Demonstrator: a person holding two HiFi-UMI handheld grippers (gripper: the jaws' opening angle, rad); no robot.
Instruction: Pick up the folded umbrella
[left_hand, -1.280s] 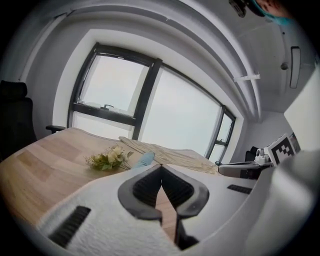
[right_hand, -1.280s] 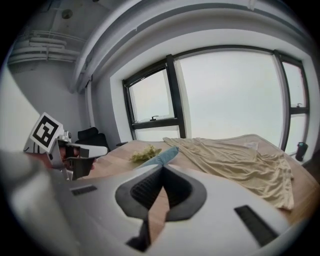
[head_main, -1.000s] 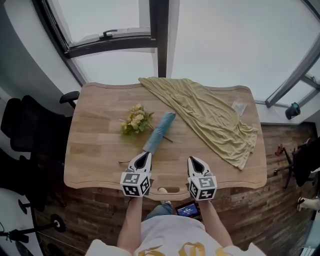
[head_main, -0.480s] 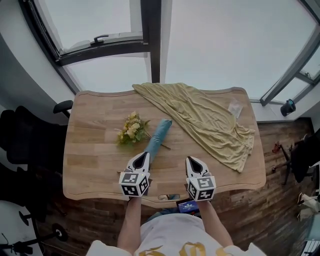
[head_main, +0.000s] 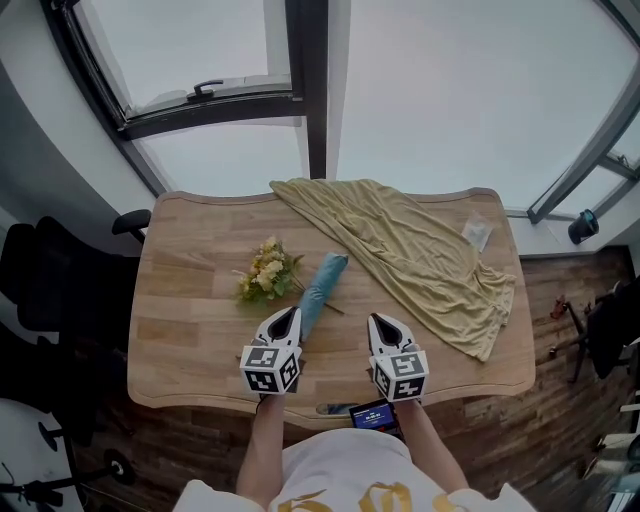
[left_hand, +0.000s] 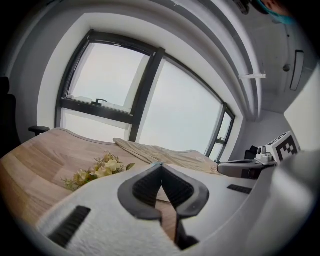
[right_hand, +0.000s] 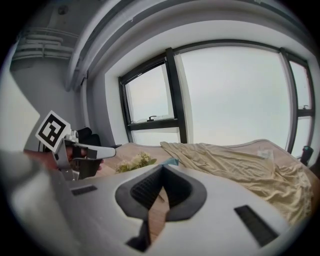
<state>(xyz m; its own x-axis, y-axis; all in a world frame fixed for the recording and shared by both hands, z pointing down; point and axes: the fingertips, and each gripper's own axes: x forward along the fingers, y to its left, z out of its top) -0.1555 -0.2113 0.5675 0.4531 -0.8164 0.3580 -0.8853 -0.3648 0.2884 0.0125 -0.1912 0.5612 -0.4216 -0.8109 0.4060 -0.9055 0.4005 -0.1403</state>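
The folded umbrella (head_main: 322, 282), a blue one, lies flat near the middle of the table (head_main: 180, 320), running from about 7 o'clock to 1 o'clock. My left gripper (head_main: 291, 311) is at its near end with its jaws pressed together and nothing between them; I can't tell whether it touches. My right gripper (head_main: 377, 318) is at the umbrella's 4 o'clock, apart from it, jaws likewise together and empty. Yellow flowers (head_main: 265, 270) lie just beside it at 9 o'clock. A yellow cloth (head_main: 420, 250) spreads from 12 to 3 o'clock.

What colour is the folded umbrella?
The folded umbrella is light blue; the head view shows it best.
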